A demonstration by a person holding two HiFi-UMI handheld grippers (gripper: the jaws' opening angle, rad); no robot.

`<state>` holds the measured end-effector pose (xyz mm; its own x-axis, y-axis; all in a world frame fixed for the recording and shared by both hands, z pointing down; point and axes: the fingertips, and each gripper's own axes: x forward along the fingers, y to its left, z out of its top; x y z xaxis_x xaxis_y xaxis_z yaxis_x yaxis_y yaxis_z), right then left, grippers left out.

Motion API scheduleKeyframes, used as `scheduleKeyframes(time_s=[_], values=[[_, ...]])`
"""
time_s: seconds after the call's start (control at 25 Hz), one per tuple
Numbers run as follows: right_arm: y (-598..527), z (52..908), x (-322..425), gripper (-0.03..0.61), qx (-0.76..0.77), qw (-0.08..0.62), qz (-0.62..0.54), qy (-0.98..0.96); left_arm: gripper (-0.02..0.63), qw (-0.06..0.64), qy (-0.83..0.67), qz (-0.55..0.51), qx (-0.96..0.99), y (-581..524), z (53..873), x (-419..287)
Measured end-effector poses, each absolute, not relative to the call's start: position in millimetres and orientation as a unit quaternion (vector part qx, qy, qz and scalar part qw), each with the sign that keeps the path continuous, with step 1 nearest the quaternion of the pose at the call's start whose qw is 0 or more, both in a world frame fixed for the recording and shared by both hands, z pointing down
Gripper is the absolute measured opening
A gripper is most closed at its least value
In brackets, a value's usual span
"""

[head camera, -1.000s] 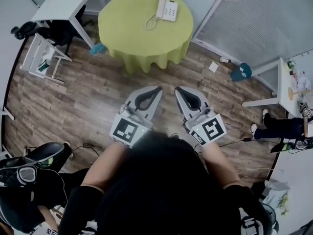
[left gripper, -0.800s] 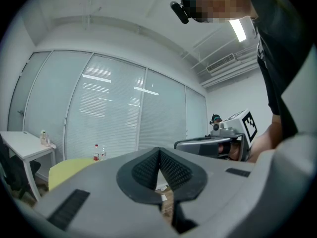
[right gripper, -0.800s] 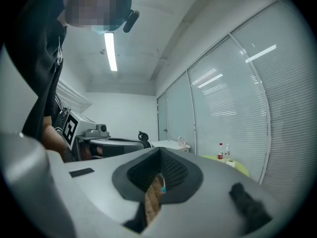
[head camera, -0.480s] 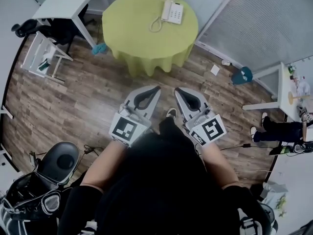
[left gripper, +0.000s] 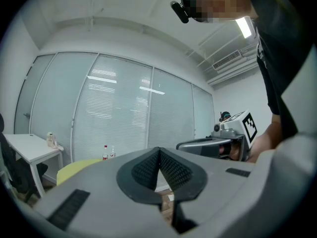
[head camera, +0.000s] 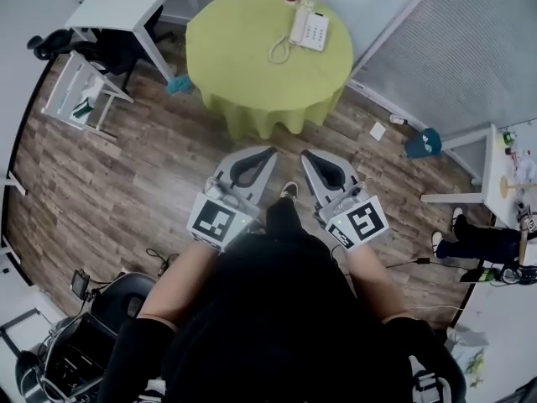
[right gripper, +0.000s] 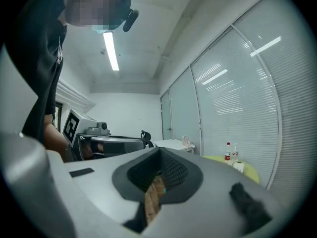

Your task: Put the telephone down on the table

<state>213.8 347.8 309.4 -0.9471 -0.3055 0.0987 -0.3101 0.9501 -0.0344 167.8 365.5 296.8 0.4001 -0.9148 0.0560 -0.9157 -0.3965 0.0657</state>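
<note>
Holding both grippers shut and empty, well apart from the phone.
Head view: hovering left gripper point(head camera: 262, 158) and right gripper point(head camera: 310, 158) at centre over floor point(head camera: 126, 166); phone point(head camera: 309, 28) lying on table point(head camera: 226, 65) at top. Left gripper view: pressing jaws together, gripping nothing. Right gripper view: pressing jaws together too, table showing lower right.

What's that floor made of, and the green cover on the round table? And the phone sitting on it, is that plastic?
Floor: wood planks or wood-look laminate, with a matt finish; grain and plank seams show.
Green cover: probably cloth, plain and matt; it hangs in soft folds round the table's edge.
Telephone: looks like smooth white plastic, though it is too small here to be sure.
</note>
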Motion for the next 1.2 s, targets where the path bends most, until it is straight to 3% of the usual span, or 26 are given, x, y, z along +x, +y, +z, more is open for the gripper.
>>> scheduleKeyframes(time_s=[1.2], values=[[167, 307, 210, 0.018, 0.118, 0.042, 0.021, -0.992, 0.012, 0.043, -0.583, 0.021, 0.811, 188, 293, 164]])
